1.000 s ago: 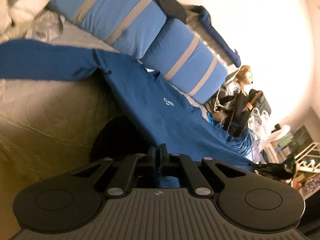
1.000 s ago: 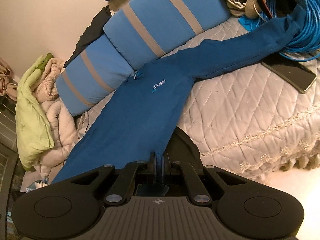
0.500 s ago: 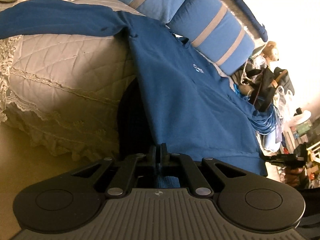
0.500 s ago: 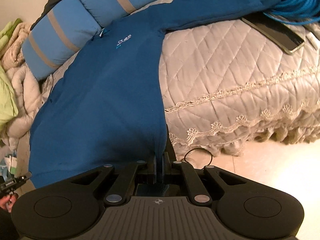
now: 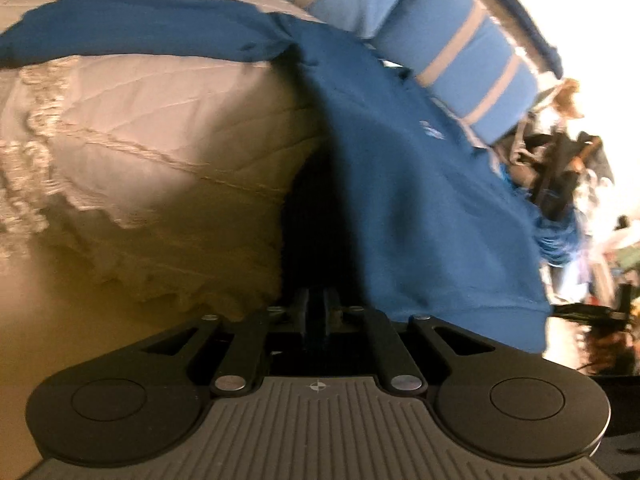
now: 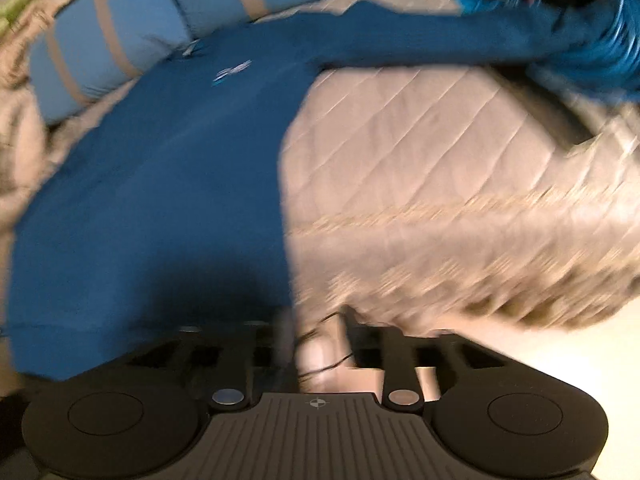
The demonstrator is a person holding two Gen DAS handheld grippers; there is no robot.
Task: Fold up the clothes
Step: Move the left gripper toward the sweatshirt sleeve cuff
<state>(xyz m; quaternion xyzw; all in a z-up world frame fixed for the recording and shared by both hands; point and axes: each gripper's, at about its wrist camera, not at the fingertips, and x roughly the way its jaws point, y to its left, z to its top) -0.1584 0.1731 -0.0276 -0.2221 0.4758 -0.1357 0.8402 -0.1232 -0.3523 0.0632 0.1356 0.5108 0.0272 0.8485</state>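
A dark blue long-sleeved sweatshirt (image 5: 420, 184) lies face up on the quilted beige bed, sleeves spread to both sides, its hem hanging over the bed's front edge. My left gripper (image 5: 316, 312) is shut on the hem's left corner. In the right wrist view the sweatshirt (image 6: 168, 168) fills the left half. My right gripper (image 6: 316, 340) is open, with pale floor showing in the gap between its fingers and the hem just to its left. The right wrist view is blurred by motion.
The beige quilt (image 6: 440, 168) has a lace-trimmed skirt along the front. Blue striped pillows (image 5: 460, 52) line the back of the bed. A dark flat device (image 6: 560, 128) and blue cable coils (image 6: 608, 52) lie by the right sleeve. Clutter (image 5: 560, 160) stands beyond.
My right gripper has opened and let go of the hem. Both grippers have pulled back toward the bed's front edge, and the hem now hangs lower over it.
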